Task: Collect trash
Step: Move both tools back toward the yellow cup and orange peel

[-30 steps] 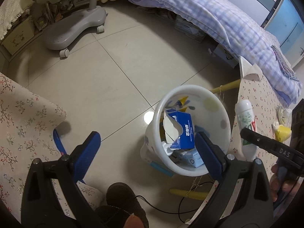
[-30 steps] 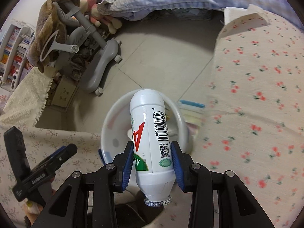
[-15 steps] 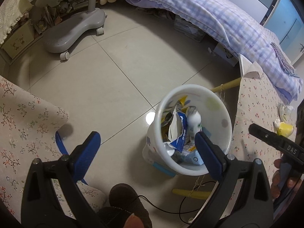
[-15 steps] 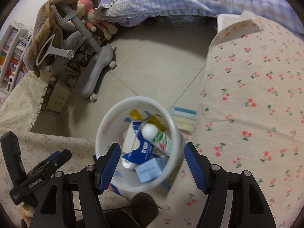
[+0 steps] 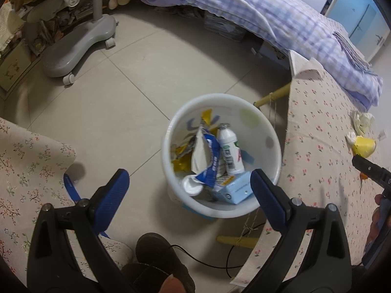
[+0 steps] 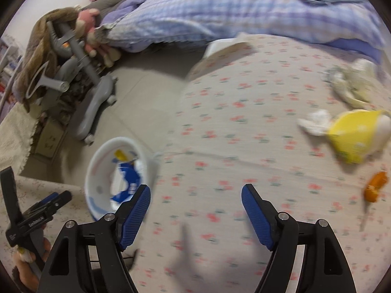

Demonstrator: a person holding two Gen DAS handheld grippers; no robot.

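While bottle (image 5: 229,152) lies binned (image 5: 273,146), yellow scrap (image 6: 354,135) remains tabled.

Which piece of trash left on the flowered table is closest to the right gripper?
The small orange scrap, just beyond the right gripper; the yellow wrapper and crumpled tissue lie farther back.

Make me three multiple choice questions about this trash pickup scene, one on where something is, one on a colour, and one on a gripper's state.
1. Where is the white bottle?
A. on the floral tablecloth
B. inside the white bin
C. on the floor tiles

2. What colour is the crumpled wrapper beside the tissue on the table?
A. yellow
B. green
C. red

3. What is the right hand-held gripper doing?
A. shut on the bottle
B. shut on a tissue
C. open, holding nothing

Answers:
1. B, it lies among cartons in the white bin.
2. A, it is plainly yellow.
3. C, its jaws stand wide apart over the cloth.
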